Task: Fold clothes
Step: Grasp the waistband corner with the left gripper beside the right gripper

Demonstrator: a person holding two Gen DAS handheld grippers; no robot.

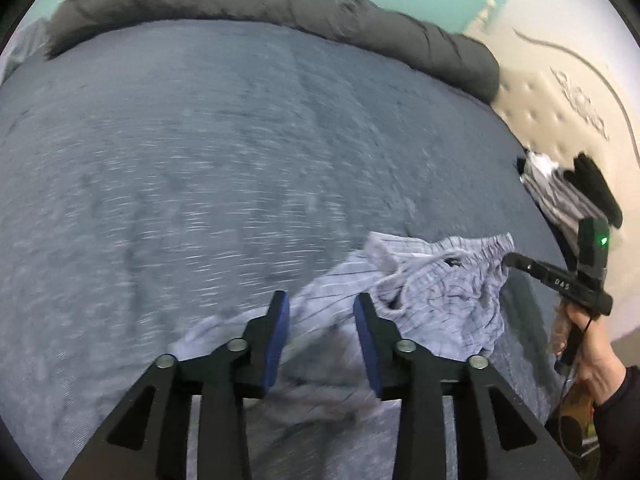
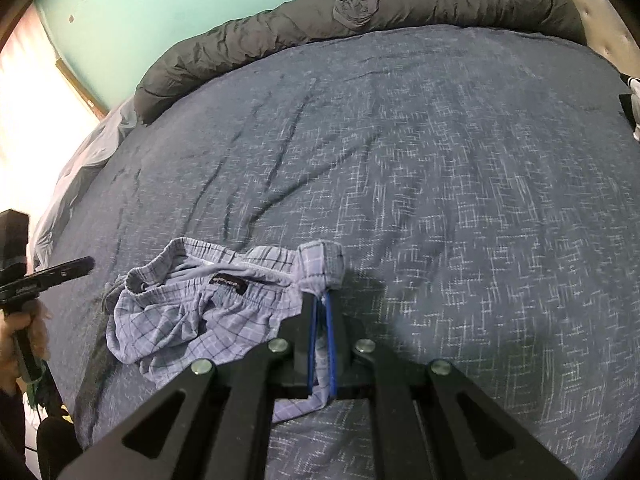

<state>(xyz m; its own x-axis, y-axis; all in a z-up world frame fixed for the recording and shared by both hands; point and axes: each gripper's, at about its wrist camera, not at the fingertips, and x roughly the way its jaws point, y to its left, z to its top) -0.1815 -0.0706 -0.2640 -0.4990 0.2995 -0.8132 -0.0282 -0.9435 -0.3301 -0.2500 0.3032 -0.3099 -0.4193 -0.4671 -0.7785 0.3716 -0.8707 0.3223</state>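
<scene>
On the left, the left gripper hangs over the near part of the bed, its blue-padded fingers spread wide apart with nothing between them; the pale checked shorts lie just beyond and below its tips. From the right wrist view the same tool shows at the far left edge as a black bar held in a hand, clear of the cloth.

The shorts lie crumpled on the blue flecked bedcover near the front edge, the elastic waistband turned up and open. A small dark label sits inside the waistband; it carries pale lettering too small to read.

To the right, the right gripper has its blue pads closed tight on one corner of the shorts, a hemmed fold of cloth standing up just past the tips and more fabric trailing beneath. In the left wrist view this gripper appears from the side, its tip touching the waistband edge, a green light glowing on its body and the white letters "DAS" on its black bar; a hand in a dark sleeve holds the grip.

Farther right, a small pile of striped and dark clothes rests at the bed's edge beside a cream tufted headboard. A rolled grey blanket runs along the far side against a green wall.
</scene>
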